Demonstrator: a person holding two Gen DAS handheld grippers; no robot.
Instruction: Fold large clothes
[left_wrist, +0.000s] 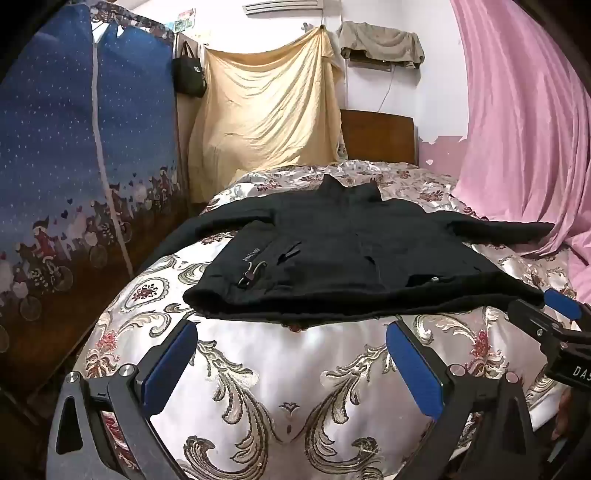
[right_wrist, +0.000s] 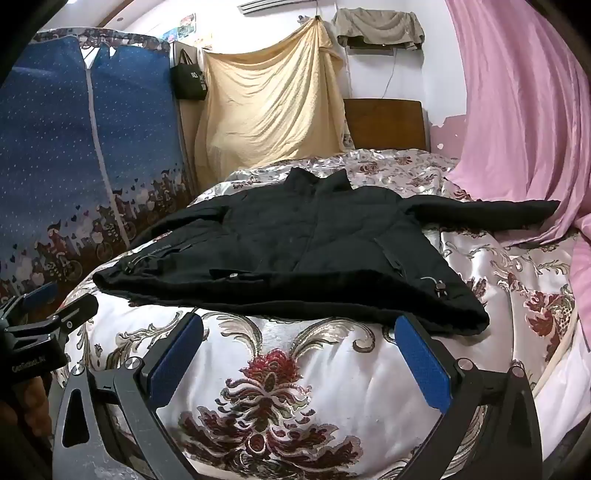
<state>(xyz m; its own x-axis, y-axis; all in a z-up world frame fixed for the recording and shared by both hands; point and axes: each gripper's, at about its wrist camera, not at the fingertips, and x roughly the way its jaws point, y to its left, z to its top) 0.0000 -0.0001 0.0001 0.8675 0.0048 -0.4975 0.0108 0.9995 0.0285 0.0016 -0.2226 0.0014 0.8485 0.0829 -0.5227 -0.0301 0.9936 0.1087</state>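
1. Jacket (left_wrist: 351, 251), black and padded, lies spread flat and front-up on a bed (left_wrist: 258, 387) covered with a shiny cream quilt patterned in red and gold scrolls.

2. Collar (left_wrist: 351, 188) stands up at the far end, toward the wooden headboard (left_wrist: 376, 136); the hem runs along the near edge, closest to both claws.

3. Sleeves stretch out to either side: one reaches toward the blue wardrobe cover (left_wrist: 74, 147) on the left, the other (right_wrist: 487, 214) toward the pink curtain (left_wrist: 517, 129) on the right.

4. Front details show on the dark cloth: a slanted pocket opening, small pale lettering near the left pocket, a drawcord with a toggle (left_wrist: 247, 277) near the hem and a small snap (left_wrist: 435, 279).

5. Hem bunches slightly at both near corners, and the fabric looks thick and softly rumpled rather than smooth.

6. Left claw (left_wrist: 291, 332) hangs just short of the hem, jaws spread wide with blue pads, nothing between them but quilt.

7. Right claw (right_wrist: 299, 328) sits likewise released, its right finger's tip close against the jacket's near right corner; whether it touches cannot be told.

8. Yellow sheet (left_wrist: 266, 110) drapes on the wall behind the bed, beside a black bag (left_wrist: 188, 75).
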